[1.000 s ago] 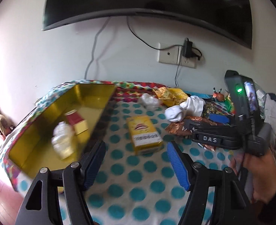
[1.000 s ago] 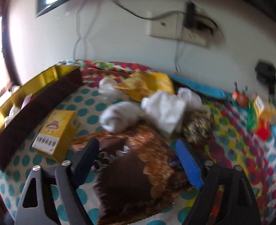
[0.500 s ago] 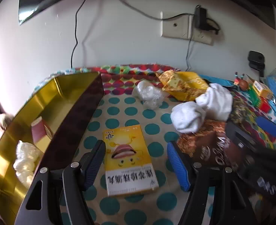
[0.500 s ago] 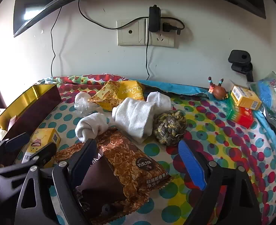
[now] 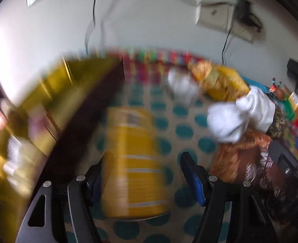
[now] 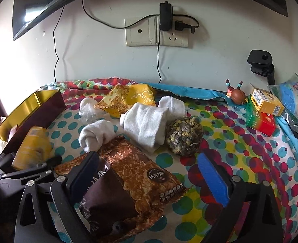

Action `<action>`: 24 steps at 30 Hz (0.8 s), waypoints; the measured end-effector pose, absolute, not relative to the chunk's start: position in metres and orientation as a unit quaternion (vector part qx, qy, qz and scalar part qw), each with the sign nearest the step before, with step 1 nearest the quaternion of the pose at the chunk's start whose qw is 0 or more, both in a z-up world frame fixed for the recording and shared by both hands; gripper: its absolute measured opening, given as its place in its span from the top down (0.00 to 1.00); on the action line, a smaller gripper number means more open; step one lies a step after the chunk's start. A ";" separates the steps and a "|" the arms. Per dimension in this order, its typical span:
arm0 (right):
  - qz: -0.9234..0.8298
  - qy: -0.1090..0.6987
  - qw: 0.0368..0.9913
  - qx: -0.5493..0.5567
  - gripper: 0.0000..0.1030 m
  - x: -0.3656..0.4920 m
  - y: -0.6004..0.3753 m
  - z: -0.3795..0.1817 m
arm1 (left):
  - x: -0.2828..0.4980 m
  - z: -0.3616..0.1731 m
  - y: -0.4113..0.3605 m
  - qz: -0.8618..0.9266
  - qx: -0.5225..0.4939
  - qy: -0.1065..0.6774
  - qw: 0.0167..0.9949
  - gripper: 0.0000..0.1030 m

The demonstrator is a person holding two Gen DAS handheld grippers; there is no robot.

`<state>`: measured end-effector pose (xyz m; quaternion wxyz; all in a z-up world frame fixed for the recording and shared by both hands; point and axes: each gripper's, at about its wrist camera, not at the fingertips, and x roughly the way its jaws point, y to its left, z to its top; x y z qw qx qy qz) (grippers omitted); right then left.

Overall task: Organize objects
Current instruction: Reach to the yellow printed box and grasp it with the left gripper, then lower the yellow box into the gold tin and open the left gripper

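White wall (image 6: 219, 64), double socket plate (image 6: 156, 32) with plugged adapter (image 6: 166, 17); dark curved screen (image 6: 47, 2) above; daylight from left.

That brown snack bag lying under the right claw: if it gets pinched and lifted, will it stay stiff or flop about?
The brown snack bag looks crinkled and puffy, so it would probably flop and sag rather than stay stiff. Its glossy wrapper may slip between the pads. It seems light for its size, and the contents could crush under a hard squeeze. The right claw stands open over it.

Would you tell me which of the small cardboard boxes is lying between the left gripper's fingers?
The yellow box beside the gold tin, between the left gripper fingers; the other boxes are stacked at the far right.
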<state>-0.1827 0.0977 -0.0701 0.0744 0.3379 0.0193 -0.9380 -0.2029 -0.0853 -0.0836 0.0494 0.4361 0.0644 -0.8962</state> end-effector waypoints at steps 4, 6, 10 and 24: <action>-0.940 0.030 0.073 0.333 0.05 -0.180 0.095 -0.069 | -0.203 -0.085 -0.080 -0.897 0.438 0.032 0.046 0.32; -0.942 0.030 0.072 0.326 0.05 -0.178 0.095 -0.068 | -0.202 -0.085 -0.076 -0.899 0.435 0.022 0.038 0.49; -0.939 0.037 0.074 0.333 0.05 -0.180 0.092 -0.069 | -0.196 -0.082 -0.081 -0.906 0.421 0.040 0.038 0.72; -0.937 0.060 0.078 0.336 0.05 -0.181 0.083 -0.071 | -0.157 -0.040 -0.089 -0.932 0.359 0.042 0.028 0.72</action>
